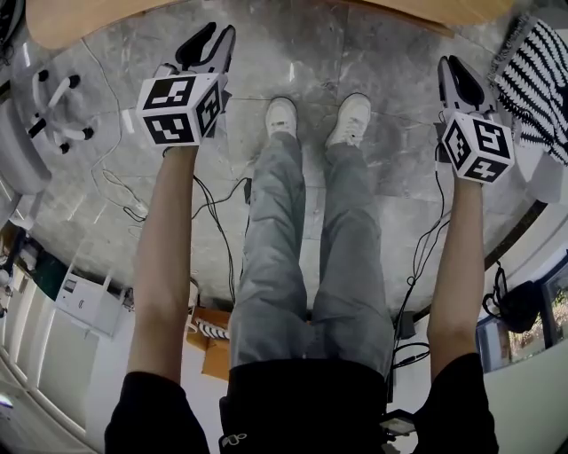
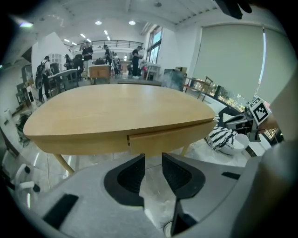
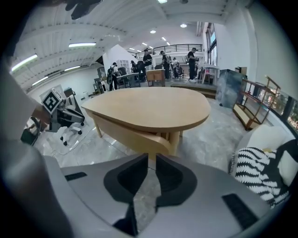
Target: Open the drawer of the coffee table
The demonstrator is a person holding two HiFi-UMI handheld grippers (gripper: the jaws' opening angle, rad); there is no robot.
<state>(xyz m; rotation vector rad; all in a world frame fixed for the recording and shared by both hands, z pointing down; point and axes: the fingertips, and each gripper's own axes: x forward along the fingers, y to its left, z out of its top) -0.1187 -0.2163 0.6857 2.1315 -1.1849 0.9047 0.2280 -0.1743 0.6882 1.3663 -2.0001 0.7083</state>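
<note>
The coffee table is a light wooden oval top on slanted legs, and only its near edge shows at the top of the head view. A drawer front sits flush in the apron, to the right of centre, closed. My left gripper hangs in front of and below the table edge, jaws apart with nothing between them. In the head view the left gripper is at the upper left. My right gripper faces the table's narrow end, jaws together and empty, apart from it; the right gripper shows at the upper right.
I stand on a grey marble floor, white shoes between the grippers. A black-and-white striped cushion lies to the right, near the table. An office chair base stands at the left. Cables trail over the floor. Several people stand far behind.
</note>
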